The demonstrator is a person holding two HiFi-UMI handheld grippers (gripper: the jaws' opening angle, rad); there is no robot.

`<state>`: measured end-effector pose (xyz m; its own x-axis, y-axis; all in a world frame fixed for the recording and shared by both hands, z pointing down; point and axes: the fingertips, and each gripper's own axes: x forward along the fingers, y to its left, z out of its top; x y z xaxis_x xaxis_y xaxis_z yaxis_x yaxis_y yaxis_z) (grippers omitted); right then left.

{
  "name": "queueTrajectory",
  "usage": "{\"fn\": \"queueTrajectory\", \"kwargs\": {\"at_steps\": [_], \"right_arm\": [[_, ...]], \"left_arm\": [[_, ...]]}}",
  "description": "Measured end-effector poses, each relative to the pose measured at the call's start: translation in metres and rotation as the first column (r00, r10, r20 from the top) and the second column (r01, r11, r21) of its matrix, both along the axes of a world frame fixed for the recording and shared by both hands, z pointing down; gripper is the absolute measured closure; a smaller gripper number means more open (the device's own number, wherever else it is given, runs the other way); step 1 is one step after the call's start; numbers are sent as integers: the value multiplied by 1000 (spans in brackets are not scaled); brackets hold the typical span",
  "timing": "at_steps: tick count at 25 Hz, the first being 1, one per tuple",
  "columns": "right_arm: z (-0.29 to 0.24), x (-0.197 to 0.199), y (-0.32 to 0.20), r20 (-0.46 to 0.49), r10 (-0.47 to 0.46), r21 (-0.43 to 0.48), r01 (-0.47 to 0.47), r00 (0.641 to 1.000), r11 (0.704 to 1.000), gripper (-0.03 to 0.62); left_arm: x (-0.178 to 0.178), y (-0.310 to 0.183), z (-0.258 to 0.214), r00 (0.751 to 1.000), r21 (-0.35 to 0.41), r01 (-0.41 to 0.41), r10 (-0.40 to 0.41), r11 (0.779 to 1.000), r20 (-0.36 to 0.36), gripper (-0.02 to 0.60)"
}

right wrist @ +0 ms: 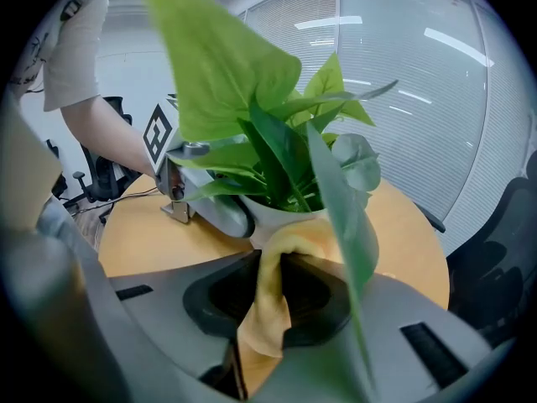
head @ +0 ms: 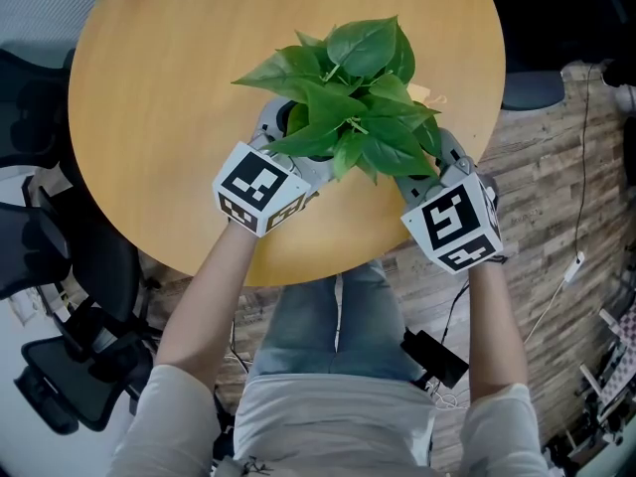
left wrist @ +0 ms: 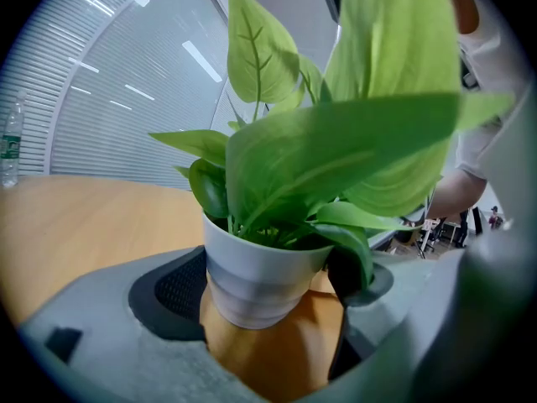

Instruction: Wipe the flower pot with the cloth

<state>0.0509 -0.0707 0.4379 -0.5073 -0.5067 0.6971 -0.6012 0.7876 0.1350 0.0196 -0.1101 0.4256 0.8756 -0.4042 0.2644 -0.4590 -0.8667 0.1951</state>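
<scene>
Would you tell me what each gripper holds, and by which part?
The left gripper clasps the flower pot by its sides; the right gripper pinches the cloth by a fold.

One round table [head: 179, 87] carries one flower pot [left wrist: 252, 280] holding one leafy plant [head: 348, 87]. One bottle [left wrist: 10, 145] stands at the table's far edge. Two grippers reach over the table's near edge: one left gripper [left wrist: 267, 296] and one right gripper [right wrist: 273, 296]. One yellow cloth [right wrist: 267, 313] hangs above the table.

Bottle [left wrist: 8, 145] cut by left edge, cloth [right wrist: 267, 309] partly behind leaf [right wrist: 340, 225]
</scene>
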Motion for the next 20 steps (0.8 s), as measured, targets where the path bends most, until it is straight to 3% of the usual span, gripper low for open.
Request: {"fn": "queueTrajectory", "kwargs": {"at_steps": [9, 20], "right_arm": [[3, -12, 11, 11, -21, -14, 21, 1000, 1000, 532], [2, -9, 10, 28, -1, -12, 2, 1000, 1000, 531]], "left_arm": [[-2, -1, 0, 995, 1, 101, -101, 995, -18, 120], [0, -1, -1, 991, 2, 131, -131, 991, -15, 120]]}}
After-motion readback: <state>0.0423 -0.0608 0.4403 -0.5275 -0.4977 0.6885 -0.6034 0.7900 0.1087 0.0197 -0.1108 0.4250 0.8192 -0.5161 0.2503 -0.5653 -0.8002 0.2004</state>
